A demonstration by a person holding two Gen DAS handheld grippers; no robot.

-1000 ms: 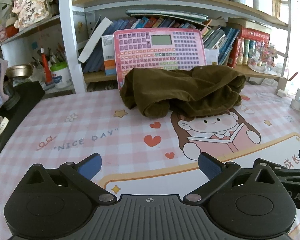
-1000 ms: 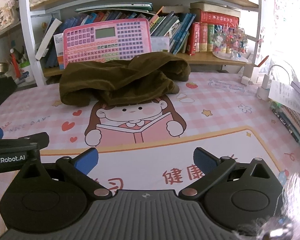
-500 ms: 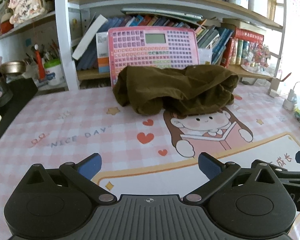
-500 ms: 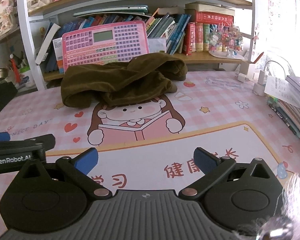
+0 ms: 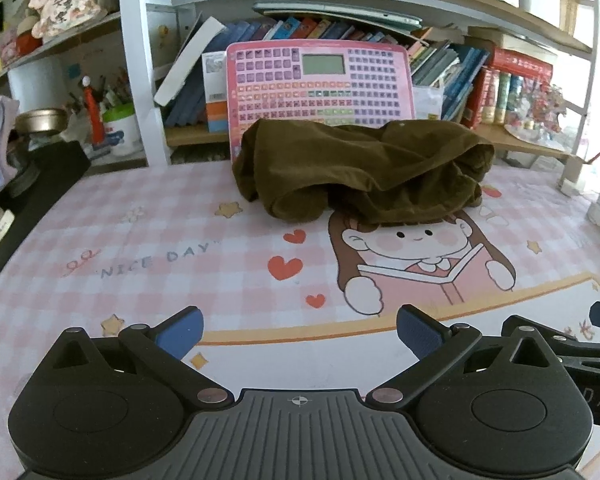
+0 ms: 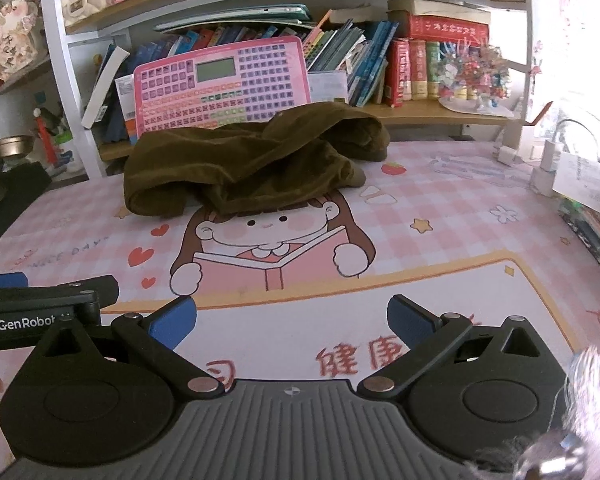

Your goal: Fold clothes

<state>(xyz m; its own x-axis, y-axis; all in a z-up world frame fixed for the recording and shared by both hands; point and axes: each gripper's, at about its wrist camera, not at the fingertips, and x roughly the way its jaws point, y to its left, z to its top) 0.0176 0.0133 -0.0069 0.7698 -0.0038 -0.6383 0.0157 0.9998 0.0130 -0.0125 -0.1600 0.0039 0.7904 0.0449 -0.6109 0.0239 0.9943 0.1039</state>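
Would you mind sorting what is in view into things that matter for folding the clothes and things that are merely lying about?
For the job:
- brown garment, crumpled on the pink desk mat
- left gripper, open
- right gripper, open

Lying about:
- pink keyboard toy
- books on the shelf
- pen cup

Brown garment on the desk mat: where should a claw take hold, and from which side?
Grip the rolled hem lobe at the brown garment's near-left edge, coming in low from the front. That fold bulges off the pink desk mat, facing the open left claw; the pink keyboard toy blocks the back.
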